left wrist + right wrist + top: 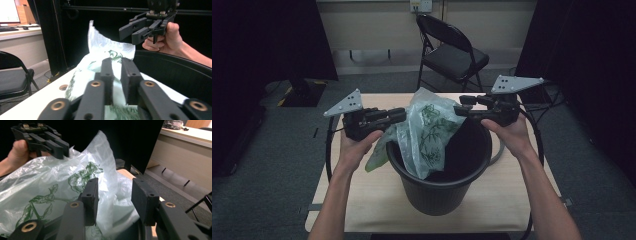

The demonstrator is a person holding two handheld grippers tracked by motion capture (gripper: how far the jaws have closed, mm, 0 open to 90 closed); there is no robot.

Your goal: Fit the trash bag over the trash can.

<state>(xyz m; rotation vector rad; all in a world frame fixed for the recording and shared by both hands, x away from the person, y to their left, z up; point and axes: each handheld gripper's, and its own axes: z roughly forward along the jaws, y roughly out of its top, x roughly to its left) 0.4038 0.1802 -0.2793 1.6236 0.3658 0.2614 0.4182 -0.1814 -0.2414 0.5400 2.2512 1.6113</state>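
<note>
Black ribbed bin [439,186] sitting on a light wooden table [362,210], thin see-through plastic bag [428,131] with a green leafy print draped half in, half out over the rim on the person's left, top edge sticking up above the bin. Rest of the bag sagging down inside.

Left gripper [398,115] held level just over the left rim, jaws nearly together with a fold of the bag pinched between them; in the left gripper view the film sits right in the narrow gap between the two black jaws [117,75]. Left hand [354,147] wrapped around the grip underneath.

Right gripper [460,105] level over the right side of the bin, tips just beside the bag's upper edge. From the right gripper view [113,195]: jaws standing clearly apart, bag lying between and behind them, pads not pressing on it. So, gaping and holding nothing. Right hand [511,134] on the handle.

Black folding chair [452,52] behind the table, dark curtains either side.
</note>
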